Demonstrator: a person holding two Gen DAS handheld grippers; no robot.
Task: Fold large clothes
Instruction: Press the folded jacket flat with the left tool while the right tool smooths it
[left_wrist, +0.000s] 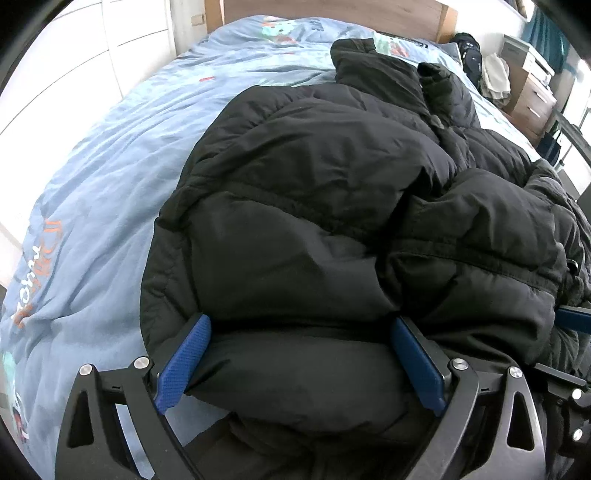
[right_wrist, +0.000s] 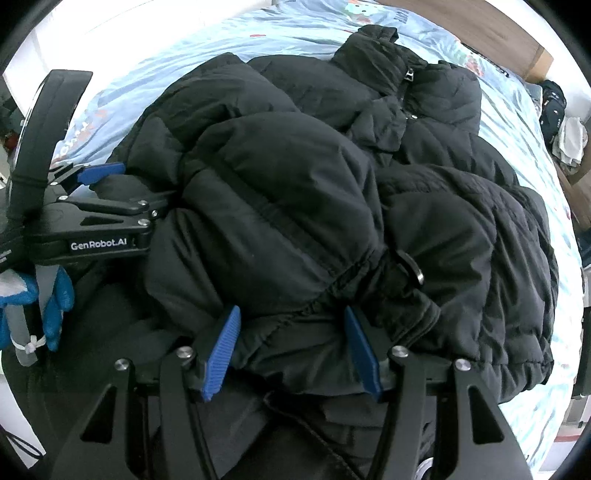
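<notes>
Black puffer jacket (left_wrist: 332, 192) lies bunched on the bed (left_wrist: 110, 177), filling the centre and right of both frames, collar toward the headboard (left_wrist: 325, 7) at the top. Your left tongs (left_wrist: 301, 363) stand wide at lower centre of the left view, blue pads (left_wrist: 184, 363) bracketing a thick roll of the jacket's near edge. Your right tongs (right_wrist: 291, 352) are also spread, pads either side of the gathered hem (right_wrist: 295, 314). Your left hand (right_wrist: 55, 299), blue-gloved, shows at the left edge of the right view.
</notes>
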